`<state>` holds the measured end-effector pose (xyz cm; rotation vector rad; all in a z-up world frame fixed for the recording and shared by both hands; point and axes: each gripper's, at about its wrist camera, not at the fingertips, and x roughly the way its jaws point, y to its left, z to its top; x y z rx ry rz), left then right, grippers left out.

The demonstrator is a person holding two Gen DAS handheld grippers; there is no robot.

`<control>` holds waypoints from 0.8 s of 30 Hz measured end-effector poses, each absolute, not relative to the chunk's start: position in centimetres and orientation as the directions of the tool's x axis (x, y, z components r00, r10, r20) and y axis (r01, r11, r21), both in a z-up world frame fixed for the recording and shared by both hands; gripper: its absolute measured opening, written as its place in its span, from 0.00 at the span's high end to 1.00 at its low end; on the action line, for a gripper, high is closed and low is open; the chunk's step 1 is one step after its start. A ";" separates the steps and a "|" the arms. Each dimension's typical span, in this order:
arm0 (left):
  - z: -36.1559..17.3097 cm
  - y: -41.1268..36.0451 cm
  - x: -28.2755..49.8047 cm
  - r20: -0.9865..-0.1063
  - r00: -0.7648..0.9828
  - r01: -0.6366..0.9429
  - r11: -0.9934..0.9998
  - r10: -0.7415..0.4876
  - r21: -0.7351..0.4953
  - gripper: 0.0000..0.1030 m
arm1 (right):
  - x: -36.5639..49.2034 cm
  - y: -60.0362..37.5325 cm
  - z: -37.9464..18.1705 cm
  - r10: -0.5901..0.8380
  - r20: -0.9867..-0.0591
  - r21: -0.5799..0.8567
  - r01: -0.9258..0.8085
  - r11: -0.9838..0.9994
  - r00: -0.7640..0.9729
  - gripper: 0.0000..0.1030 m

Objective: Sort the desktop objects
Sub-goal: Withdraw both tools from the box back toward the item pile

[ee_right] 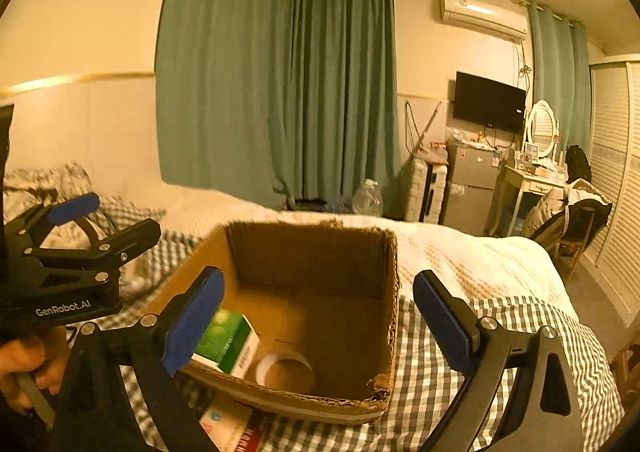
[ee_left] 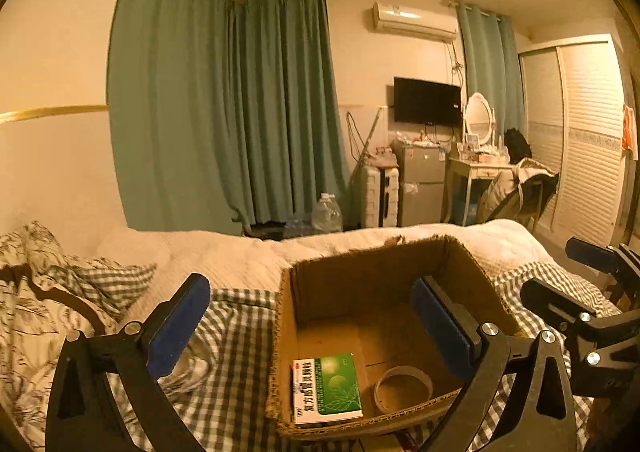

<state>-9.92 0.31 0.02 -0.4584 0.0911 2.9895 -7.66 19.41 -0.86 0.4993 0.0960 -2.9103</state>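
Cardboard box (ee_left: 372,284) held the green carton (ee_left: 328,388) and tape roll (ee_left: 404,386), below both empty, wide-open grippers, left gripper (ee_left: 316,328) nearer the carton.

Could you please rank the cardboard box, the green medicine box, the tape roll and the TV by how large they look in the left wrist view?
1. Cardboard box
2. Green medicine box
3. TV and tape roll look about alike; the TV is far off, so unranked.
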 end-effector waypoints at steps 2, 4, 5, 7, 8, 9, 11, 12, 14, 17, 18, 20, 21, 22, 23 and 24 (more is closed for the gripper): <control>0.6 -0.1 -9.0 -0.278 -0.955 -0.120 -0.992 0.106 0.036 0.00 | -6.9 19.4 -0.5 -0.178 -0.324 -0.029 0.198 -0.980 -0.929 0.07; 1.3 -0.5 -8.3 -0.264 -0.958 -0.122 -0.992 0.110 0.030 0.00 | -6.1 19.4 0.0 -0.181 -0.312 -0.029 0.199 -0.980 -0.933 0.07; 1.6 -0.7 -7.9 -0.258 -0.960 -0.120 -0.992 0.109 0.027 0.00 | -5.8 19.4 0.2 -0.182 -0.307 -0.026 0.199 -0.980 -0.934 0.07; 1.9 -1.0 -7.5 -0.256 -0.962 -0.108 -0.994 0.097 0.029 0.00 | -5.3 19.6 0.5 -0.182 -0.302 -0.019 0.197 -0.980 -0.936 0.07; 1.9 -1.0 -7.3 -0.257 -0.962 -0.101 -0.994 0.089 0.033 0.00 | -5.0 19.8 0.5 -0.182 -0.303 -0.014 0.195 -0.981 -0.936 0.07; 1.8 -1.1 -7.2 -0.259 -0.962 -0.094 -0.995 0.082 0.035 0.00 | -4.8 19.8 0.6 -0.181 -0.303 -0.008 0.193 -0.981 -0.936 0.07; 1.5 -1.3 -7.0 -0.272 -0.960 -0.079 -0.996 0.066 0.038 0.00 | -4.5 20.1 0.6 -0.184 -0.305 0.008 0.190 -0.982 -0.934 0.07; 1.4 -1.4 -6.9 -0.278 -0.958 -0.077 -0.996 0.063 0.038 0.00 | -4.4 20.1 0.5 -0.186 -0.305 0.019 0.189 -0.982 -0.934 0.07; 1.2 -1.5 -6.8 -0.295 -0.954 -0.066 -0.997 0.053 0.035 0.00 | -4.2 20.1 0.3 -0.191 -0.310 0.030 0.191 -0.981 -0.931 0.07; 0.9 -2.0 -6.7 -0.310 -0.949 -0.065 -0.998 0.054 0.025 0.00 | -4.0 19.5 -0.1 -0.201 -0.332 0.025 0.204 -0.979 -0.922 0.07; 0.8 -2.1 -6.7 -0.320 -0.946 -0.070 -0.997 0.058 0.026 0.00 | -4.0 19.1 -0.2 -0.201 -0.339 0.013 0.209 -0.978 -0.919 0.07; 0.4 -2.2 -6.9 -0.349 -0.936 -0.071 -0.997 0.053 0.040 0.00 | -3.8 18.6 -0.4 -0.203 -0.351 -0.003 0.218 -0.976 -0.914 0.07; 0.1 -2.2 -6.9 -0.360 -0.932 -0.070 -0.996 0.048 0.049 0.00 | -3.8 18.3 -0.5 -0.209 -0.364 -0.010 0.228 -0.974 -0.908 0.07; -0.1 -2.2 -7.0 -0.373 -0.927 -0.067 -0.996 0.041 0.059 0.00 | -3.8 18.2 -0.7 -0.214 -0.375 -0.012 0.235 -0.972 -0.902 0.07; -0.3 -2.3 -7.1 -0.385 -0.922 -0.067 -0.995 0.037 0.067 0.00 | -4.0 18.0 -1.0 -0.225 -0.400 -0.011 0.251 -0.968 -0.888 0.07; -0.7 -2.4 -7.1 -0.395 -0.918 -0.070 -0.995 0.035 0.073 0.00 | -4.2 17.8 -1.3 -0.238 -0.424 -0.008 0.267 -0.964 -0.874 0.07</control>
